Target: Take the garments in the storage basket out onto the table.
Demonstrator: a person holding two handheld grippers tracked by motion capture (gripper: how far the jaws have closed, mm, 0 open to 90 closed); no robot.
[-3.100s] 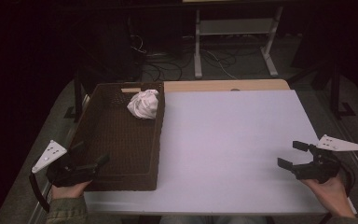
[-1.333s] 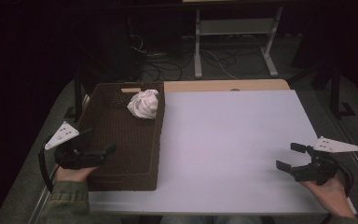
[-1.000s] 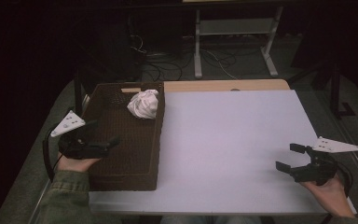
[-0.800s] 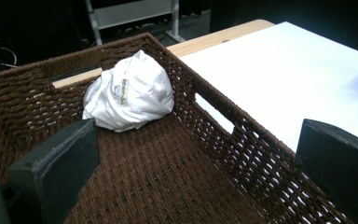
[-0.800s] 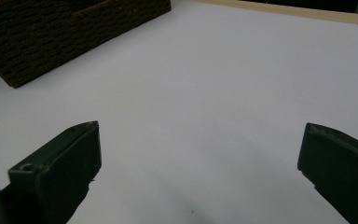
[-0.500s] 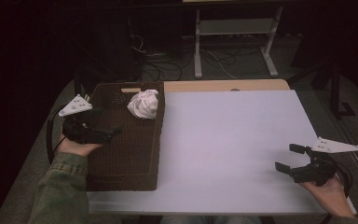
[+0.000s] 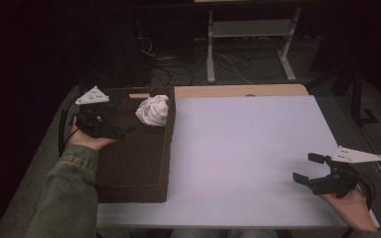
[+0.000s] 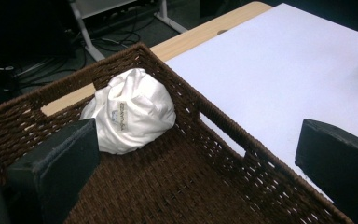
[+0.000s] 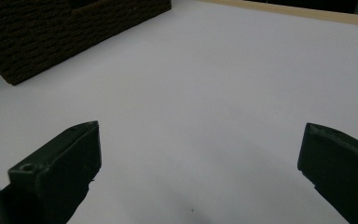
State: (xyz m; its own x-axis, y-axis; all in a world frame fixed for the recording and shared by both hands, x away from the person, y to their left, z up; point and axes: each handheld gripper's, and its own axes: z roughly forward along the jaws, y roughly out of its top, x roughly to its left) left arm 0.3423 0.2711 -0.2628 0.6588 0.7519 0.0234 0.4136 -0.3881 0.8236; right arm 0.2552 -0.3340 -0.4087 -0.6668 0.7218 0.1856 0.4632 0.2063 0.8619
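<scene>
The left gripper is held over the far left part of the wicker basket, its jaws spread apart and empty, pointed toward the white cloth bundle. In the left gripper view the bundle is seen between and beyond the two jaws, not touched by either, lying on the basket floor in the far right corner against the woven walls. A small label on the cloth and a handle slot in the basket wall are made out there; from the high view neither detail can be read. The left hand is wrapped round the gripper body from below, and a green sleeve runs back to the near edge of the picture.

The right gripper is held low over the near right part of the white surface, well apart from the basket, its jaws likewise spread with nothing between them. In the right gripper view bare surface is seen between the jaws, and the basket's outer wall at the far left. The right hand grips from beneath.

Counted: two grippers, one basket, one cloth bundle.
</scene>
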